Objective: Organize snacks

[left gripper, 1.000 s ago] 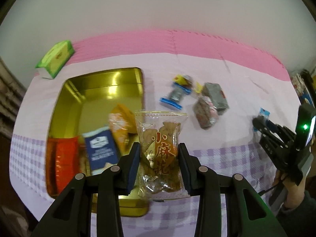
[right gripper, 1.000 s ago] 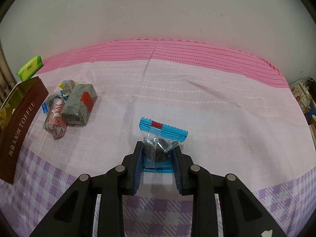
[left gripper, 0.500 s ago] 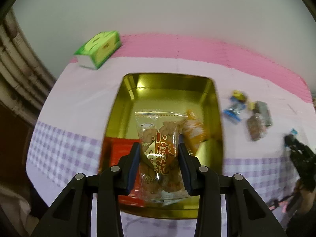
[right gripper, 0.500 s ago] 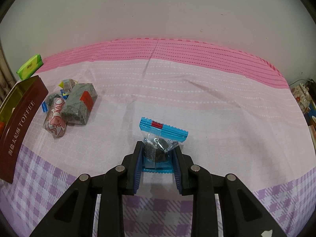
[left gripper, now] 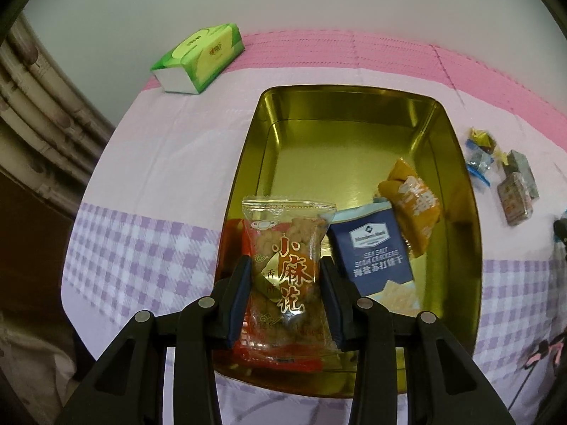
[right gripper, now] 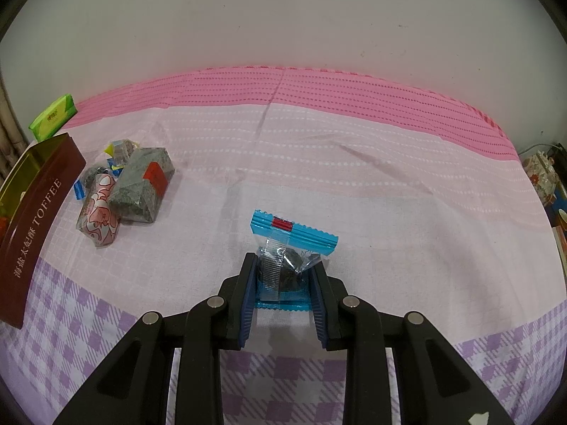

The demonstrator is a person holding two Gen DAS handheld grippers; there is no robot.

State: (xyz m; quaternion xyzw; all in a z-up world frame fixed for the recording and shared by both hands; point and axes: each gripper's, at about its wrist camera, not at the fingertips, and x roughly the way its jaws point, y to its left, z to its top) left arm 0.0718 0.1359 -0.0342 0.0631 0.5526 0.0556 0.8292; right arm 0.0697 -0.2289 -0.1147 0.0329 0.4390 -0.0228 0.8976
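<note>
- At the bottom centre of the left wrist view, the left claw [left gripper: 286, 302] is clenched on a clear packet of fried twists [left gripper: 285, 276], which hangs over the near left corner of the gold tin [left gripper: 244, 163].
- Just right of it in the tin lie a navy cracker packet [left gripper: 374, 251] and an orange packet [left gripper: 411, 205]; something red shows under the held packet.
- Lower centre of the right wrist view, the right claw [right gripper: 285, 292] grasps a blue-ended sweet [right gripper: 287, 265] low over the tablecloth [right gripper: 354, 177].
- At left of that frame, loose snacks [right gripper: 131, 187] wait beside the tin's brown wall.
- Step in hand, I judge: dropping the twists into the tin. Next calls for lowering and letting go, then bringing the sweet across.
- A green tissue pack [left gripper: 198, 58] sits upper left.
</note>
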